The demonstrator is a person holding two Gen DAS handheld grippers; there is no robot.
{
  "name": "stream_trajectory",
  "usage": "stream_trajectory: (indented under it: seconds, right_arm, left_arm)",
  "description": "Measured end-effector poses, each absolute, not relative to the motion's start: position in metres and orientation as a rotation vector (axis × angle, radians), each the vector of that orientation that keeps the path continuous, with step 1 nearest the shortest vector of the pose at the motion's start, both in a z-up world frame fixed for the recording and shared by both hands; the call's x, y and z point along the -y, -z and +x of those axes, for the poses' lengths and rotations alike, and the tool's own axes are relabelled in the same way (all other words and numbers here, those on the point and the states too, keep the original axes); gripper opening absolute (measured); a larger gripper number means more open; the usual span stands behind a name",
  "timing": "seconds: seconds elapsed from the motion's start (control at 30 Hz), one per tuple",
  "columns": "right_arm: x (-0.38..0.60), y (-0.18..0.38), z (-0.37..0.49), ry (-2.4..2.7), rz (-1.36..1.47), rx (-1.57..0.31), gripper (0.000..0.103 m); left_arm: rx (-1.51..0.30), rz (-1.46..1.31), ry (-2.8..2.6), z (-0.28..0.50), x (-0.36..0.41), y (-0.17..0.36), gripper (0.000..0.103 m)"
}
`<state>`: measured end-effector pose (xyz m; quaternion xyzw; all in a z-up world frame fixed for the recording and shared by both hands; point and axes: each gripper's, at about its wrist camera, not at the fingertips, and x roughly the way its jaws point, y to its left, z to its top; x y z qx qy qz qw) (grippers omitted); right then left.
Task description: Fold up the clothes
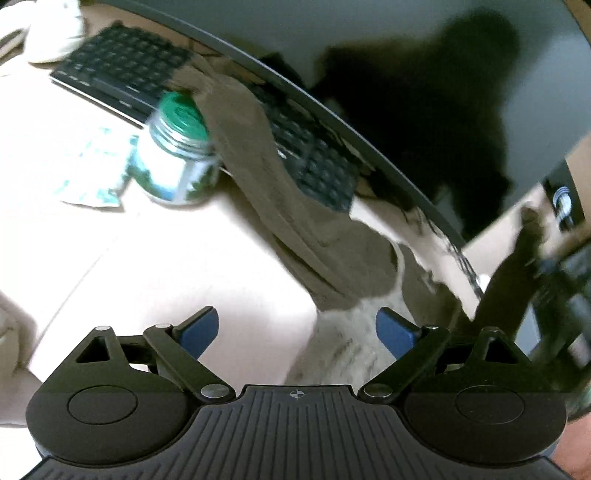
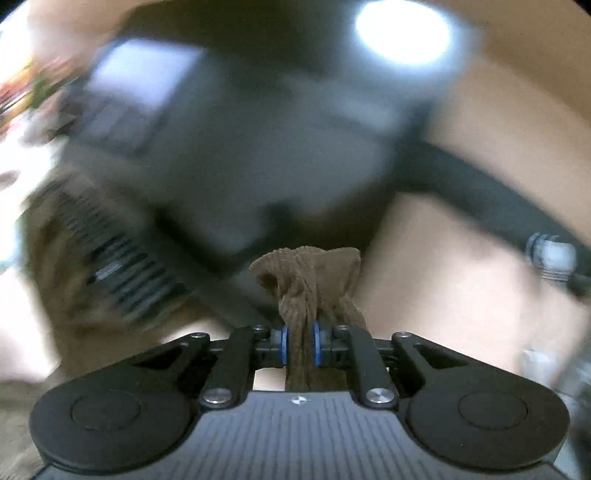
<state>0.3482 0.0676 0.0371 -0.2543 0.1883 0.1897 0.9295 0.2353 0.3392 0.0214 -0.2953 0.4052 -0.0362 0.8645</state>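
Nearest the left wrist camera, the left gripper [image 1: 297, 332] stands with its jaws wide apart, the blue pads [image 1: 199, 330] clear of everything and only pale cloth [image 1: 343, 347] lying on the desk between and beyond them. To the far left on the light desk [image 1: 147, 258] sits a crumpled white cloth [image 1: 55, 33], and nearer lies a packet printed in green and white [image 1: 85, 166]. Just right of that packet stands a clear jar with a green lid [image 1: 177, 151], blurred. A brown sock [image 1: 280, 206] runs in a long strip from the far side beside the jar's lid, across a black keyboard [image 1: 122, 74], down to the near middle, where its end lies on the pale cloth just beyond the open pads. Behind the keyboard curves the lower edge of a dark monitor [image 1: 406, 55], and cables [image 1: 461, 258] hang below its right part. At the far right a dark, blurred shape [image 1: 517, 266] rises with brown cloth at its top; what it is cannot be told. In the right wrist view, the right gripper [image 2: 301, 343] is clamped tight on a bunched brown ribbed sock [image 2: 310, 280], whose cuff stands up above the pads while the rest hangs below. Everything behind it is heavily blurred: a dark keyboard-like form on the left and the beige desk to the right.
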Motion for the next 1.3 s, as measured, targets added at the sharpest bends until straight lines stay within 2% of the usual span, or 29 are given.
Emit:
stream_trajectory:
  seconds: [0.03, 0.07, 0.13, 0.2, 0.23, 0.27, 0.4, 0.57, 0.67, 0.77, 0.8, 0.83, 0.9, 0.97, 1.0, 1.03, 1.17, 1.3]
  right_arm:
    - [-0.084, -0.015, 0.351, -0.459, -0.529, -0.449, 0.03]
    - [-0.094, 0.0, 0.353, -0.509, -0.517, -0.502, 0.034]
    - [-0.105, 0.011, 0.352, -0.561, -0.466, -0.573, 0.035]
    - [-0.101, 0.001, 0.336, -0.571, -0.426, -0.543, 0.051]
    - [-0.094, -0.005, 0.327, -0.566, -0.403, -0.532, 0.064]
    - [-0.086, -0.012, 0.318, -0.561, -0.38, -0.522, 0.07]
    - [-0.052, -0.029, 0.282, -0.533, -0.29, -0.546, 0.073]
    - [-0.022, -0.028, 0.253, -0.444, -0.212, -0.603, 0.076]
    - [-0.01, -0.027, 0.245, -0.391, -0.191, -0.624, 0.076]
    - [-0.003, -0.026, 0.238, -0.348, -0.17, -0.633, 0.076]
    - [0.001, -0.026, 0.235, -0.338, -0.167, -0.632, 0.077]
    - [0.002, -0.027, 0.233, -0.327, -0.165, -0.63, 0.077]
    - [0.006, -0.028, 0.229, -0.312, -0.159, -0.626, 0.077]
    - [0.009, -0.028, 0.226, -0.298, -0.153, -0.622, 0.078]
    - [0.011, -0.028, 0.225, -0.292, -0.148, -0.621, 0.078]
    - [0.014, -0.029, 0.224, -0.283, -0.141, -0.617, 0.078]
    - [0.034, -0.034, 0.221, -0.229, -0.106, -0.6, 0.078]
    - [0.056, -0.038, 0.226, -0.173, -0.061, -0.595, 0.078]
  left_arm:
    - [-0.851, -0.622, 0.068, 0.237, -0.339, -0.022, 0.096]
    - [-0.856, -0.623, 0.063, 0.239, -0.339, -0.023, 0.096]
    - [-0.864, -0.611, 0.057, 0.241, -0.339, -0.025, 0.096]
    - [-0.865, -0.597, 0.05, 0.242, -0.339, -0.027, 0.096]
    - [-0.858, -0.595, 0.043, 0.242, -0.34, -0.028, 0.096]
    - [-0.847, -0.592, 0.027, 0.244, -0.343, -0.029, 0.096]
    - [-0.726, -0.513, -0.083, 0.26, -0.359, -0.05, 0.097]
    - [-0.604, -0.245, -0.175, 0.3, -0.358, -0.066, 0.097]
    - [-0.627, -0.176, -0.208, 0.326, -0.359, -0.058, 0.097]
    - [-0.677, -0.223, -0.216, 0.342, -0.369, -0.044, 0.096]
    - [-0.685, -0.24, -0.216, 0.343, -0.371, -0.04, 0.089]
    - [-0.691, -0.251, -0.218, 0.344, -0.373, -0.037, 0.073]
    - [-0.673, -0.244, -0.232, 0.341, -0.374, -0.035, 0.065]
    - [-0.64, -0.219, -0.241, 0.337, -0.37, -0.038, 0.046]
    - [-0.614, -0.19, -0.238, 0.335, -0.365, -0.044, 0.028]
    - [-0.588, -0.162, -0.234, 0.332, -0.36, -0.049, 0.022]
    - [-0.431, -0.058, -0.153, 0.312, -0.317, -0.089, 0.019]
    - [-0.334, -0.09, 0.063, 0.305, -0.254, -0.129, 0.019]
